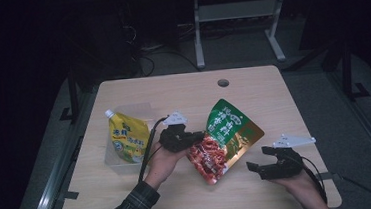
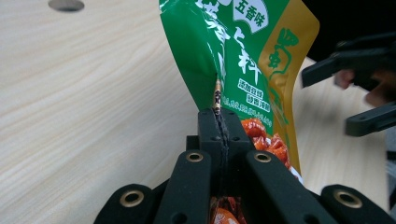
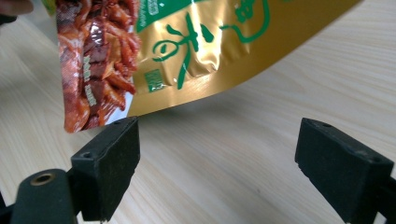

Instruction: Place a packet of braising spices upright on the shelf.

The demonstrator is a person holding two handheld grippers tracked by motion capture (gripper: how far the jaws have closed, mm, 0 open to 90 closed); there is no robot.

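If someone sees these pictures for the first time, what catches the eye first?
First, the green and gold snack bag at the table's middle, its edge pinched in the shut left claw. Then the yellow spout pouch in a clear tray on the left, and the open right claw waiting beside the bag.

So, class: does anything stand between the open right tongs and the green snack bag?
Nothing visible does. The right tongs stand open beside the green snack bag, bare table between them; the left tongs already clamp its edge.
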